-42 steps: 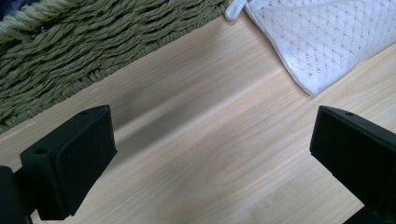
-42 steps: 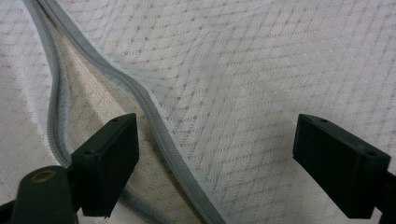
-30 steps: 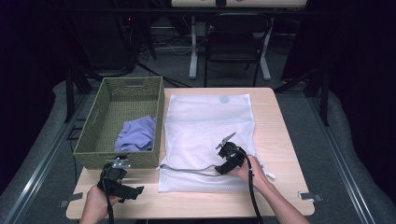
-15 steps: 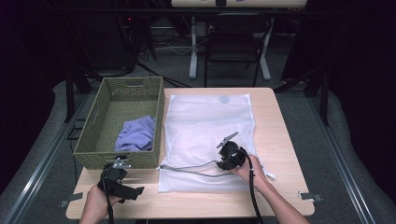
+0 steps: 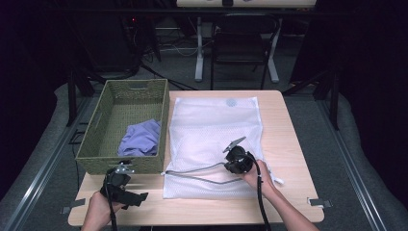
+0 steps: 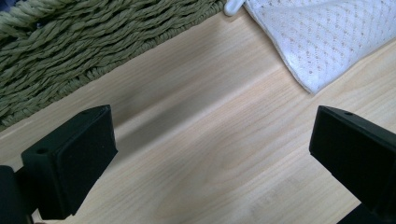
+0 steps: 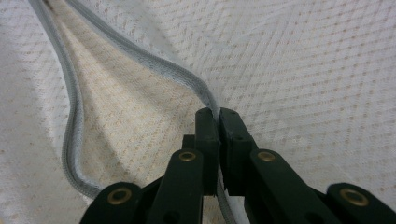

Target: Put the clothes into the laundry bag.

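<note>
A light wooden table (image 5: 284, 130) stands on grey carpet (image 5: 346, 159) in a dark room. At twelve o'clock, beyond the table, a black chair (image 5: 240, 45) stands beside a white desk leg (image 5: 198, 53). Cables (image 5: 168, 48) lie at eleven o'clock. Metal rails (image 5: 33, 168) run along nine o'clock.

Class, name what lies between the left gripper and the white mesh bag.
Bare wooden table separates the left gripper from the mesh bag, seen in the left gripper view.

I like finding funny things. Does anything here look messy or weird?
A little. The white mesh bag lies flat, but its grey zipper edge is pulled up into a gaping, wavy loop where the right gripper pinches it. The purple cloth sits crumpled in the green basket.
</note>
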A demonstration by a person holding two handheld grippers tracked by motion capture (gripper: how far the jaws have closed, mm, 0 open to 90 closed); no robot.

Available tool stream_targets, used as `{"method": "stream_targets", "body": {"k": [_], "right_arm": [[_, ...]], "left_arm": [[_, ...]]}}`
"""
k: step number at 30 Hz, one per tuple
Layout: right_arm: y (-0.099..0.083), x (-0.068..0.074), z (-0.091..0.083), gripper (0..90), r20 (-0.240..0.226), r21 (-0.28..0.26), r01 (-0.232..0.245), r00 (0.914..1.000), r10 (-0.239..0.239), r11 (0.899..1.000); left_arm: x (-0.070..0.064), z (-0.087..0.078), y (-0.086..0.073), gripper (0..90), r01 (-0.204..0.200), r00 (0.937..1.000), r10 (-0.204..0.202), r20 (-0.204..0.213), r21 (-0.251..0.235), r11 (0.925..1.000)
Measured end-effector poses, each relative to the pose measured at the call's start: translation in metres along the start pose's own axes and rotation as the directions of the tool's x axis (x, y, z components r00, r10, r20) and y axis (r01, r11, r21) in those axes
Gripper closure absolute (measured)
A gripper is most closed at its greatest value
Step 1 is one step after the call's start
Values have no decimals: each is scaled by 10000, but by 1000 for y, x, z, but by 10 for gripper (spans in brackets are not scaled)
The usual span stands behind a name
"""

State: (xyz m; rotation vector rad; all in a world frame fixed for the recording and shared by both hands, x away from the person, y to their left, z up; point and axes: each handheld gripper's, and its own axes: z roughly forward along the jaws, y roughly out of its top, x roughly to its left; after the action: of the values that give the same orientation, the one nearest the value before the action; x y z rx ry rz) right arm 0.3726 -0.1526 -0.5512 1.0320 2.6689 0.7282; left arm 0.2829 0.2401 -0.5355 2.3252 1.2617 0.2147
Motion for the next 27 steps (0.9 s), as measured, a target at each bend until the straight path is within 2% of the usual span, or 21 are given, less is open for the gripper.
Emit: {"method": "stream_targets", "body": {"k": [13,18,24,27], "right_arm": [[4,-1,-15,881,238,-715,16,9997,1,9974],[5,-1,-22,882,361,-1070,-88,9993,128,9942],[7,0,-26,882,469,-1225,-34,9989,92,9925],[7,0,-29,882,514,-1327,70,9987,-2,9911]], "left_arm": [[2,-1,0,10,143,9999,-143,29,-170,9998],[3,-2,0,9,210,9997,-206,157,-234,9995],[2,-8,0,7,273,9993,-262,261,-420,9987],[1,-14,2,6,416,9976,-383,570,-566,9975]]}}
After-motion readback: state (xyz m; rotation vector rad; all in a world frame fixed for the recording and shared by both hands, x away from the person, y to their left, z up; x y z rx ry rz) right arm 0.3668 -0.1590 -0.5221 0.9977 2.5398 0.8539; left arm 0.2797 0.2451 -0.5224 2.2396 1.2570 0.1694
